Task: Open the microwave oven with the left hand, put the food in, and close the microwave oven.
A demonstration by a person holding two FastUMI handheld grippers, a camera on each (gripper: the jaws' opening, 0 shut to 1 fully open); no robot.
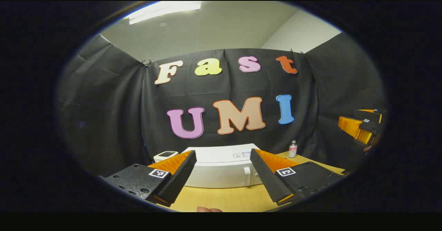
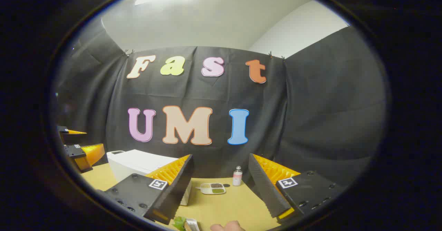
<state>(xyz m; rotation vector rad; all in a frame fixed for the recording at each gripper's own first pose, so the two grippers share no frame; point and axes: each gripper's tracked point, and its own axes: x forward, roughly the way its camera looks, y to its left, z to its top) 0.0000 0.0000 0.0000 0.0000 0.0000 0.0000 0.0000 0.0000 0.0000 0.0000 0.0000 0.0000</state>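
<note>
Ribbed black fingers with orange backs stand wide apart at the bottom of the left gripper view, so the left gripper point(image 1: 222, 177) is open and holds nothing. Between the fingers, farther off, sits the boxy white microwave oven point(image 1: 221, 169) on the pale yellow wooden table point(image 1: 221, 198); its door looks closed, with a small white handle toward its right side. A small white device with a dark screen point(image 1: 165, 154) stands just to the left of the oven. A small clear bottle with a pink label point(image 1: 292, 149) stands on the table to the right, near the black cloth wall point(image 1: 103, 103). Above the cloth the room has plain pale walls and a long ceiling light point(image 1: 164, 10). At the far right edge hangs the right gripper point(image 1: 362, 125), orange and black.

In the right gripper view, that gripper's point(image 2: 221, 189) own fingers are also spread wide with nothing between them. Beyond them, on the smooth table point(image 2: 224, 207), lies a flat, rounded white tray of food with dark and green portions point(image 2: 211, 188), with the bottle point(image 2: 237, 176) just to its right. The oven point(image 2: 138, 165) sits to the left, partly behind the left finger. The left gripper point(image 2: 81, 151) shows at the far left edge. At the near edge lie something green and leafy point(image 2: 179, 222) and a fingertip point(image 2: 228, 227).
</note>
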